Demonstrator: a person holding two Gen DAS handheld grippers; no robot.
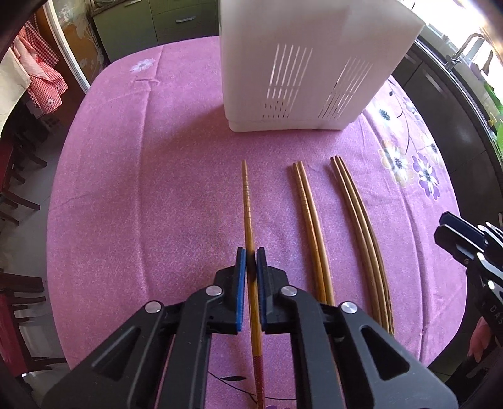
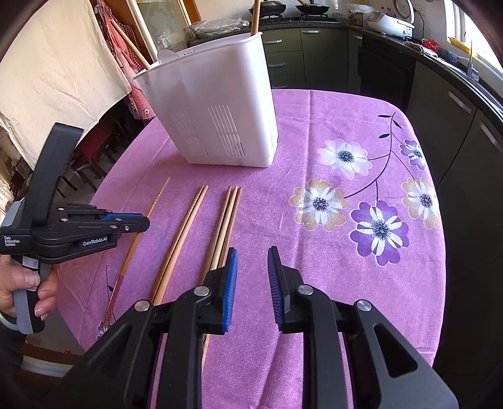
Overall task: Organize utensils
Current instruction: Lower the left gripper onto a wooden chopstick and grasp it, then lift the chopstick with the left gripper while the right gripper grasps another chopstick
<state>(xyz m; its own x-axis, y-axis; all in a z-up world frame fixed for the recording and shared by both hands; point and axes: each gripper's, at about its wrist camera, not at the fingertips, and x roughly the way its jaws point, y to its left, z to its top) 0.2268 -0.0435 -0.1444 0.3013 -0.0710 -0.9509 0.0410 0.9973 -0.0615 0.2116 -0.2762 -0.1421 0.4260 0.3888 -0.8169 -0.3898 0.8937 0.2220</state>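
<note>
A single wooden chopstick [image 1: 247, 201] with a red patterned end lies on the purple tablecloth, also in the right wrist view [image 2: 147, 214]. My left gripper [image 1: 251, 261] straddles it with its blue pads close on either side, a narrow gap still showing; it also shows in the right wrist view [image 2: 138, 221]. A pair of chopsticks [image 1: 309, 220] and a bundle of three [image 1: 361, 226] lie to its right. The white slotted utensil holder [image 1: 301, 69] stands behind them. My right gripper [image 2: 251, 270] is open and empty, just right of the bundle [image 2: 228, 220].
The holder [image 2: 220, 103] holds chopsticks [image 2: 255, 15] and a white utensil. The round table [image 2: 361, 283] has a flowered purple cloth. Dark chairs stand at the left, kitchen cabinets and a counter at the back and right.
</note>
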